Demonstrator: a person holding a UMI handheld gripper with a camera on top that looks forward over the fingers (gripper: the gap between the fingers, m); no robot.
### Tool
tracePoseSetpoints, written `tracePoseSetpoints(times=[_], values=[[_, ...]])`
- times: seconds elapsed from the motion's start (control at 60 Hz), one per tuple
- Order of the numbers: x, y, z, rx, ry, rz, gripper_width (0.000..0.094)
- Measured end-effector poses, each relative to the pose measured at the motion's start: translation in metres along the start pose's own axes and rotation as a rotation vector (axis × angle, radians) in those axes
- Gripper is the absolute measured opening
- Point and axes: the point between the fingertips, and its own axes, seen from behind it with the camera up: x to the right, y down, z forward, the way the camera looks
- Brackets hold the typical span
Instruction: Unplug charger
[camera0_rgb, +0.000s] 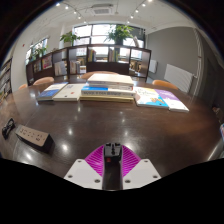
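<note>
A large office-like room with windows and plants is stretching behind a dark glossy tabletop (110, 125). The charger itself is hard to pick out; the likeliest candidate is a long power strip (32, 135) lying near the ten o'clock direction from the fingers (112, 155), its long axis running diagonally. The fingers are sitting nearly closed, pink pads almost meeting, holding nothing. Books (108, 92) are lying beyond at twelve o'clock.

looks like an office lounge or showroom: long dark bench (110, 125) with big printed boards (107, 92) laid out, shelving (70, 62) along the windows, potted plants (122, 34) on top, ceiling spotlights.
</note>
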Motion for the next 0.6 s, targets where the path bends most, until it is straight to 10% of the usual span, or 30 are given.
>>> tracePoseSetpoints(times=[0.15, 0.417, 0.6], values=[[-0.003, -0.005, 0.0, 0.015, -0.006, 0.025, 0.0262], [0.002, -0.08, -0.088, 0.13, 0.011, 0.008, 0.0728], [-0.021, -0.132, -0.181, 0.24, 0.002, 0.051, 0.0808]])
